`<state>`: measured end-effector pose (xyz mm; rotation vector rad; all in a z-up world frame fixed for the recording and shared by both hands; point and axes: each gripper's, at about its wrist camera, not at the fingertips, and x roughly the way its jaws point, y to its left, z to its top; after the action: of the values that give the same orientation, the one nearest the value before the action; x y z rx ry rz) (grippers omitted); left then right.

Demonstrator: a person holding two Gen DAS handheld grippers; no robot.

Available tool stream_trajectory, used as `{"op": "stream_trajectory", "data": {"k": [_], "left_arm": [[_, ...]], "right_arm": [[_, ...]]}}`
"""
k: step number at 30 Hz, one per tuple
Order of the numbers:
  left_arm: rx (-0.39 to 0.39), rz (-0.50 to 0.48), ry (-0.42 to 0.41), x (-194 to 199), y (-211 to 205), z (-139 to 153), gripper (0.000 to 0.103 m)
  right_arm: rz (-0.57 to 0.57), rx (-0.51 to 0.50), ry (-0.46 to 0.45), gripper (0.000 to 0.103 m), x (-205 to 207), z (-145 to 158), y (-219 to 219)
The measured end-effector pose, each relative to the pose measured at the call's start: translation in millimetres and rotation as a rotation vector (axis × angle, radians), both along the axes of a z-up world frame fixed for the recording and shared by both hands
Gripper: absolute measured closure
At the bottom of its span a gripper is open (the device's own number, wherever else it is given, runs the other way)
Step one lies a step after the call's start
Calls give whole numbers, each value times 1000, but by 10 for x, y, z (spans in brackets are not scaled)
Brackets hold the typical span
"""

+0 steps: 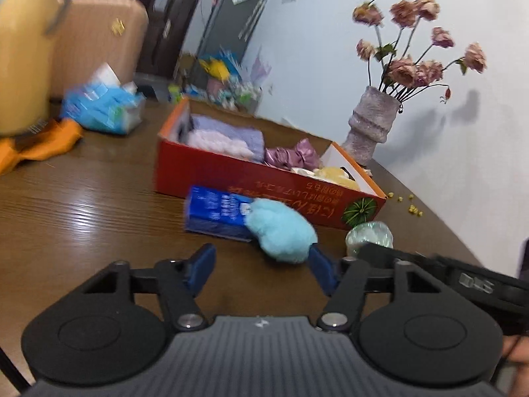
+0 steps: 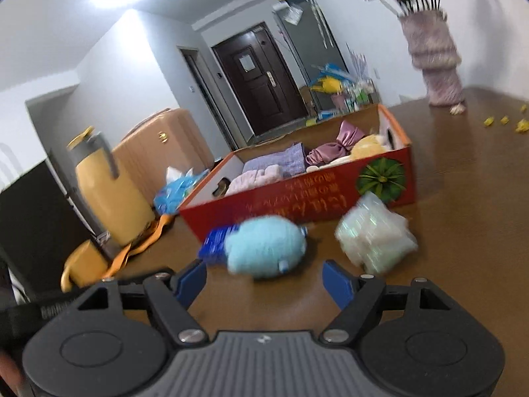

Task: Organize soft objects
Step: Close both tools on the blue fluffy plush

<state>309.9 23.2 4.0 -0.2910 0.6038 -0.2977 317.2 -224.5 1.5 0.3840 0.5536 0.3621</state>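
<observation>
Left tool point(image 1: 261, 266) spread wide, holding nothing; right tool point(image 2: 264, 281) also spread wide, holding nothing. Light blue plush toy point(image 2: 264, 246) lies on the brown table point(image 1: 82, 205) just ahead of both tools, against a blue packet point(image 1: 216, 213). Clear wrapped bundle point(image 2: 375, 233) just beside it. Behind them, red box point(image 1: 238, 178) holds purple towels point(image 1: 228, 139), pink bow point(image 2: 340, 145), yellow plush point(image 2: 367, 145). Flower vase point(image 1: 372, 122) further back.

Plush toy point(image 1: 281, 233) on table point(image 1: 82, 211) before box point(image 1: 264, 182), vase point(image 1: 370, 129) behind box.
</observation>
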Motion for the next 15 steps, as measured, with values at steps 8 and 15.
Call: {"op": "stream_trajectory", "data": {"k": [8,15], "left_arm": [[-223,-67,177,660,-25,-336,65],[-208,-92,192,458,-43,-308,80]], "right_arm": [[-36,10,95,33,896,-189,178],[39,4,120,73,756,-243,186]]}}
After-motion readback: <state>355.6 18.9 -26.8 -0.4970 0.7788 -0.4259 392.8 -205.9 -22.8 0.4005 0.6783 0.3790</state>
